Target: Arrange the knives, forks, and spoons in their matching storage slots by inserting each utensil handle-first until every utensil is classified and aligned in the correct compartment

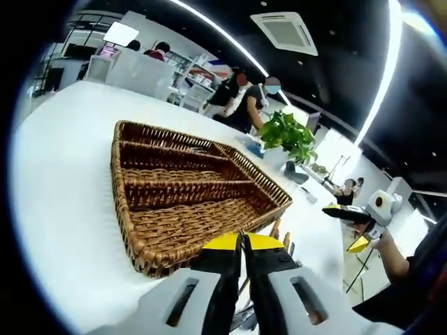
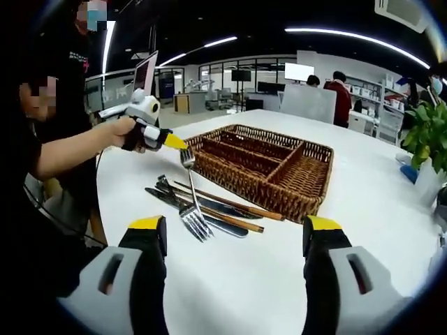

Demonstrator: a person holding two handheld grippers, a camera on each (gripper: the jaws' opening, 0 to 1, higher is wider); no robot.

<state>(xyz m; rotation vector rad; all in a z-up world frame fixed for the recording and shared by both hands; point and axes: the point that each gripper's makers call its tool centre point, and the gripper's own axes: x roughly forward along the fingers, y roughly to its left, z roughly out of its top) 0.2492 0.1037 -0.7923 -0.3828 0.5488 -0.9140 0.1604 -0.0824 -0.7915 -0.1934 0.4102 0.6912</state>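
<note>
A wicker tray with several long slots lies on the white table, and nothing shows in its slots. My left gripper hovers at its near rim with the jaws together. In the right gripper view the left gripper is shut on the handle end of a steel fork. The fork hangs with its tines down among the knives and forks lying beside the tray. My right gripper is wide open in front of that pile, holding nothing, and appears held aloft at the right.
A potted plant stands past the tray's far end. The person's arm reaches in from the left. People, desks and screens fill the room beyond the table. Bare white tabletop lies to the right of the tray.
</note>
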